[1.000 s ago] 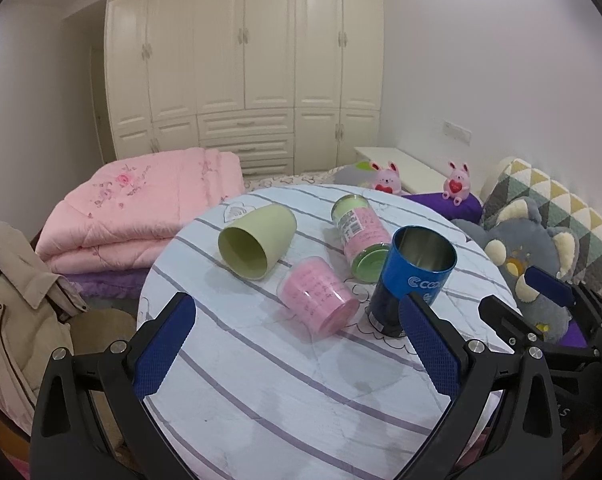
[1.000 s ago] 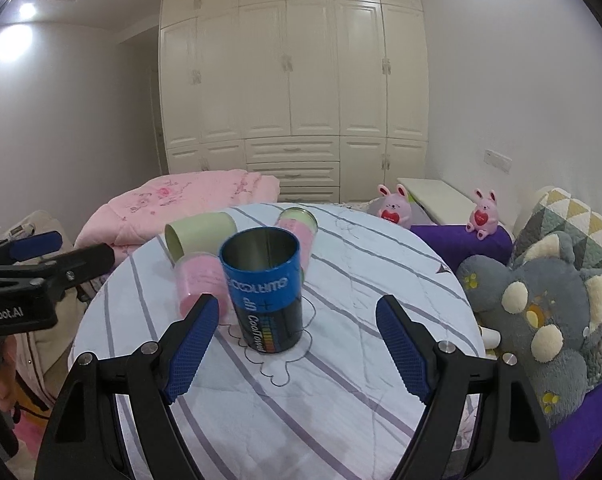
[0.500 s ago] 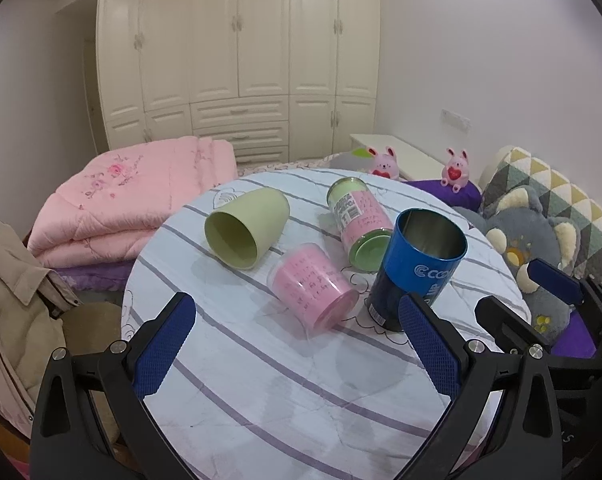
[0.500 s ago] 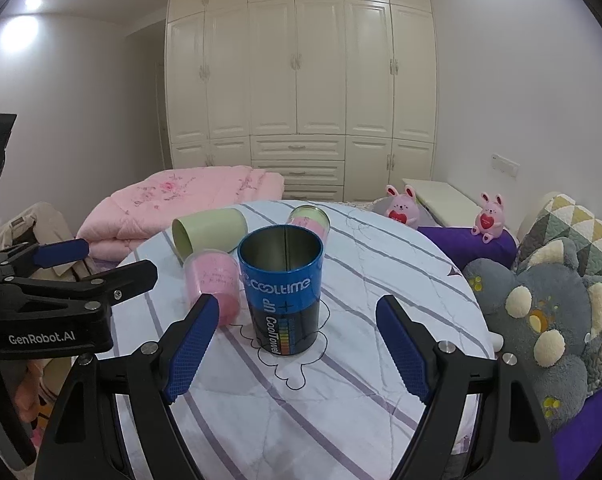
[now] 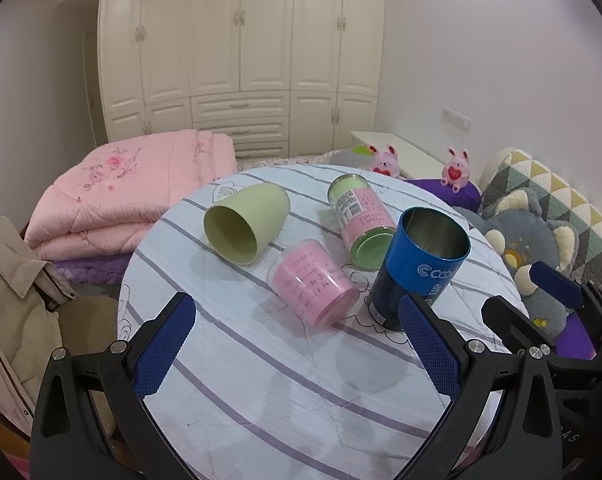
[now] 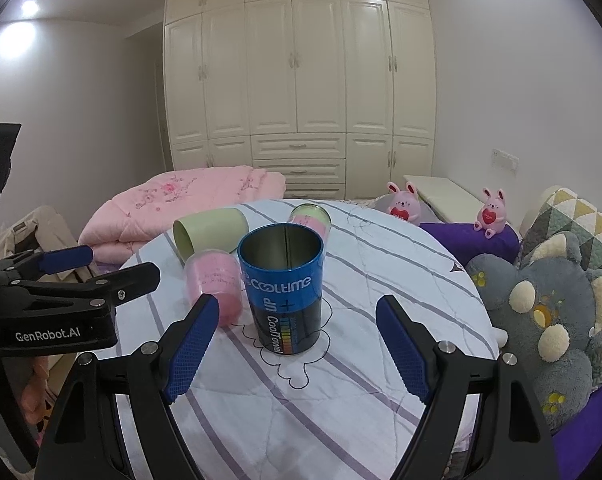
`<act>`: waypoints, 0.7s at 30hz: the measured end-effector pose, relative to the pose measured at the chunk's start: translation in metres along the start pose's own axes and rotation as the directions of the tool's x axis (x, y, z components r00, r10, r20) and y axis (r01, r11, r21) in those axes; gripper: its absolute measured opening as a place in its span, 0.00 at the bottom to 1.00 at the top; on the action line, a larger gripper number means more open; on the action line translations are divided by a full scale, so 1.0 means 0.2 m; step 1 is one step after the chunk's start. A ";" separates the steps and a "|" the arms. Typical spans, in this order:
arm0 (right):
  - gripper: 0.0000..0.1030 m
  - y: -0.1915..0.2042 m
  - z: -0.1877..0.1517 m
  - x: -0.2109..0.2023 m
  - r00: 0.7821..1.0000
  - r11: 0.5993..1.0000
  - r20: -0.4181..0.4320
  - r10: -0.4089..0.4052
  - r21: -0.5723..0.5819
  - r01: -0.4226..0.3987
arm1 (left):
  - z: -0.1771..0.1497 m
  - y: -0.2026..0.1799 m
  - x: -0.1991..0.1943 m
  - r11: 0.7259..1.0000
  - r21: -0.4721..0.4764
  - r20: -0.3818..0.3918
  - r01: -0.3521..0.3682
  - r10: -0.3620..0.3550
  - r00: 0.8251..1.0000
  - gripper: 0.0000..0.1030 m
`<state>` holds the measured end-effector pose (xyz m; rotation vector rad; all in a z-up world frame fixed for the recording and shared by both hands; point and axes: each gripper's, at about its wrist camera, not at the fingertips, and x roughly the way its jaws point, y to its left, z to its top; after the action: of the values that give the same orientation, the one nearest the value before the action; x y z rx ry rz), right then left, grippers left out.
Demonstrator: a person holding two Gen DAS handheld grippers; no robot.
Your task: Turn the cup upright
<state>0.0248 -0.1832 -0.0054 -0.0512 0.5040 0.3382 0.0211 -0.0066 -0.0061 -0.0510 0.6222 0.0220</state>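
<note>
the round table with a white, purple-striped cloth (image 5: 261, 380) has a bare stretch of cloth between its near edge and the cups; its far edge curves just behind the green cup and the can. the left gripper (image 5: 297, 344) hovers over that near stretch, fingers spread wide with nothing between them. the right gripper (image 6: 297, 344) is also spread wide and empty, its blue pads apart from the tin on either side.

the blue metal tin printed "cooltime" (image 6: 285, 292) stands upright, mouth up, right of centre on the table. the translucent pink plastic cup (image 5: 313, 284) lies on its side just beside the tin's left — long axis running toward the near right, which end is the mouth is hard to tell. the pale green plastic cup (image 5: 245, 224) lies on its side farther back, mouth facing the near left. the pink-and-green labelled can (image 5: 359, 220) also lies flat, its green end toward the tin.

from the right wrist view the tin hides part of the pink cup and most of the can.
</note>
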 end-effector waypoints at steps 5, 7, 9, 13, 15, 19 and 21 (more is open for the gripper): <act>0.80 -0.01 0.00 -0.01 1.000 1.000 0.011 0.005 0.009 -0.005 | 0.00 -0.01 -0.03 1.000 0.012 0.027 -0.013 0.012 1.000 1.00; 0.80 -0.01 0.00 -0.02 1.000 1.000 0.016 0.000 0.009 0.000 | 0.00 -0.02 -0.04 1.000 0.022 0.039 -0.019 0.019 0.999 1.00; 0.80 -0.01 0.00 -0.02 1.000 1.000 0.015 0.002 0.010 -0.002 | 0.00 -0.03 -0.05 0.999 0.031 0.046 -0.033 0.032 0.998 1.00; 0.80 -0.01 0.01 -0.02 1.000 1.000 0.018 0.001 0.006 -0.001 | 0.00 -0.04 -0.06 0.999 0.034 0.065 -0.041 0.038 0.997 1.00; 0.80 -0.01 0.01 -0.03 1.000 1.000 0.018 -0.001 0.006 0.001 | 0.00 -0.05 -0.06 0.998 0.040 0.064 -0.041 0.038 0.997 1.00; 0.80 -0.01 0.01 -0.03 1.000 1.000 0.020 0.001 0.010 -0.001 | 0.00 -0.06 -0.05 0.998 0.039 0.059 -0.042 0.040 0.997 1.00; 0.80 -0.02 0.01 -0.03 1.000 1.000 0.020 0.001 0.010 -0.001 | 0.00 -0.06 -0.05 0.998 0.042 0.060 -0.042 0.039 0.997 1.00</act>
<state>0.0218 -0.1877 -0.0009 -0.0380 0.4863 0.3373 0.0125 -0.0179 -0.0003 0.0045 0.5644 0.0491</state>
